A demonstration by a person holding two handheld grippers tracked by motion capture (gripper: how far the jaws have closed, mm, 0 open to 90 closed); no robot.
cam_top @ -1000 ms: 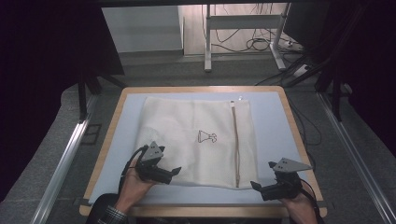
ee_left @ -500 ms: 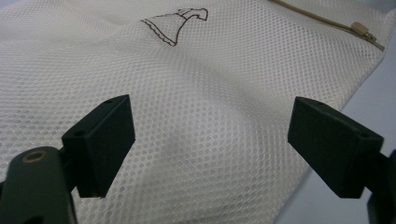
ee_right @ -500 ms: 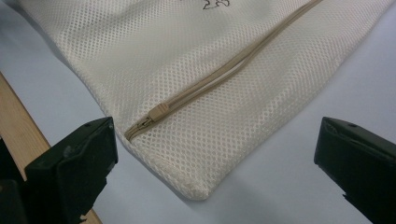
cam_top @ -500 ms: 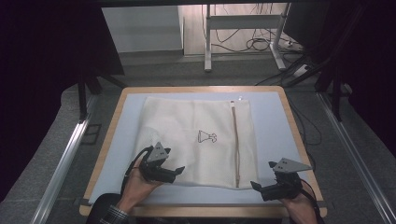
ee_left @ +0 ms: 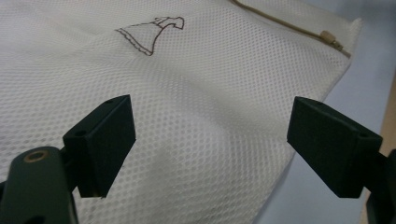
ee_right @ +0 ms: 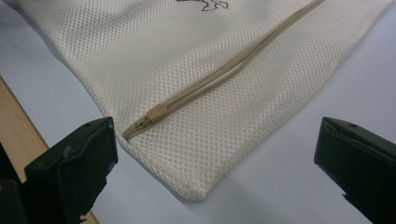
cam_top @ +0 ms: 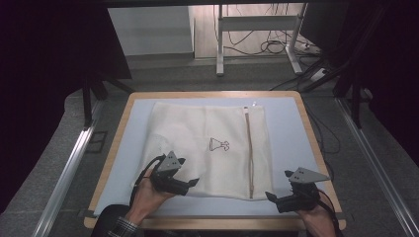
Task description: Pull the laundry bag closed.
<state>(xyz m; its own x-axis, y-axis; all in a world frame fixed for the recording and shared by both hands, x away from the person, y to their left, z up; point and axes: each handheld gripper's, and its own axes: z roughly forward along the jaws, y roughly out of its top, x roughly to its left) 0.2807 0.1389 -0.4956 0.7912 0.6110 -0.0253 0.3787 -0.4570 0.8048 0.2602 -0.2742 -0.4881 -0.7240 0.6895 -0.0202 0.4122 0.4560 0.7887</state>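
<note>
Mesh laundry bag point(cam_top: 207, 148) lies flat on the pale blue table mat point(cam_top: 286, 123), zipper point(cam_top: 248, 148) running along its right side, pull at the near corner point(ee_right: 156, 111). Left gripper point(cam_top: 190, 183) sits over the bag's near edge; its jaws have just been closing a little but stand apart, fabric below them ungripped. Right gripper point(cam_top: 272, 197) waits just off the near right corner, jaws wide, holding nothing. Judged step: approach before grasping. Next move calls for pinching the thin mesh edge. Nothing obstructs; wooden table rim point(cam_top: 316, 148) lies close.
</note>
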